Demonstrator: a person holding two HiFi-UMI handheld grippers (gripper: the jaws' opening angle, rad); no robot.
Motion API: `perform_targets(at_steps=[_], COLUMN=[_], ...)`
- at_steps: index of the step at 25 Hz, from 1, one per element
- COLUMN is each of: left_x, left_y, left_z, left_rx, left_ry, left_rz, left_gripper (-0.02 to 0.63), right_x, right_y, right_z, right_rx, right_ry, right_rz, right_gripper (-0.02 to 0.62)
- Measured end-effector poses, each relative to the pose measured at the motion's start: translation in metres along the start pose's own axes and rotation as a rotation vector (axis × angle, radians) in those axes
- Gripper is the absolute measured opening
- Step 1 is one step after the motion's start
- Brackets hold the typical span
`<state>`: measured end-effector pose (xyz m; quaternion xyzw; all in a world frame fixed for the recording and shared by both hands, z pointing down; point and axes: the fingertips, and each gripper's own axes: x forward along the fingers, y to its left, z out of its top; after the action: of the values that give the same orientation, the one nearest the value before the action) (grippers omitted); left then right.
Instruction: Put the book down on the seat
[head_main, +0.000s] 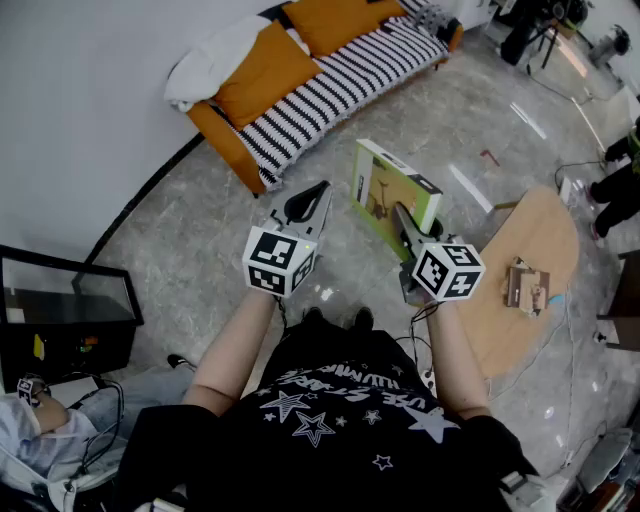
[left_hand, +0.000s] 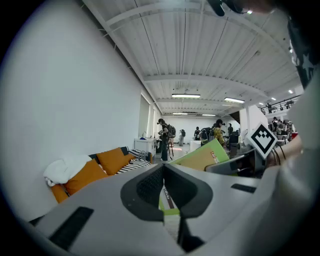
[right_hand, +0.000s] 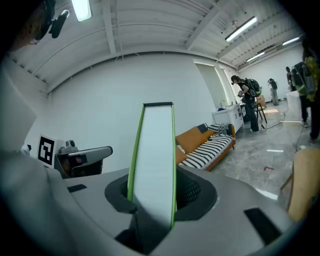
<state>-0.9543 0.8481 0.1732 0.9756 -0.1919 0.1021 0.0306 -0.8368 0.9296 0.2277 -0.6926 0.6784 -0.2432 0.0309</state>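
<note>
A green-covered book (head_main: 392, 190) stands upright in the air over the grey floor, with my right gripper (head_main: 405, 228) shut on its lower edge. In the right gripper view its white page edge (right_hand: 155, 150) rises between the two jaws of the right gripper (right_hand: 155, 202). My left gripper (head_main: 312, 200) hovers just left of the book, shut and holding nothing. From the left gripper (left_hand: 164, 192) the book (left_hand: 205, 156) shows to the right. The orange sofa with a striped seat (head_main: 340, 75) lies ahead, a few steps away.
A white blanket (head_main: 215, 55) and orange cushions (head_main: 265, 70) lie on the sofa's left end. To my right is a round wooden table (head_main: 535, 235) carrying a small wooden object (head_main: 527, 285). A black glass cabinet (head_main: 60, 310) is at the left. Several people stand in the far hall (left_hand: 165, 137).
</note>
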Motion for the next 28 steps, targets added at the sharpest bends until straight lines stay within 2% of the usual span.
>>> perform_targets(at_steps=[9,20,28], left_x=[0.01,0.03,0.034], left_y=[-0.036,-0.085,-0.093], left_z=[0.013,0.007,0.01], left_rx=[0.011,0.018,0.012], left_ry=[-0.017,0.008,0.009], left_rz=[0.02,0.028,0.087], left_gripper=[0.009,0.009,0.009], right_x=[-0.021,-0.047,-0.055], right_y=[-0.009,-0.047,-0.073], right_z=[0.01,0.012,0.015], right_rx=[-0.081,-0.07,-0.062], right_ry=[-0.018,-0.034,-0.023], right_rz=[0.013,0.032,0.059], right_gripper=[0.141,0.143,0.143])
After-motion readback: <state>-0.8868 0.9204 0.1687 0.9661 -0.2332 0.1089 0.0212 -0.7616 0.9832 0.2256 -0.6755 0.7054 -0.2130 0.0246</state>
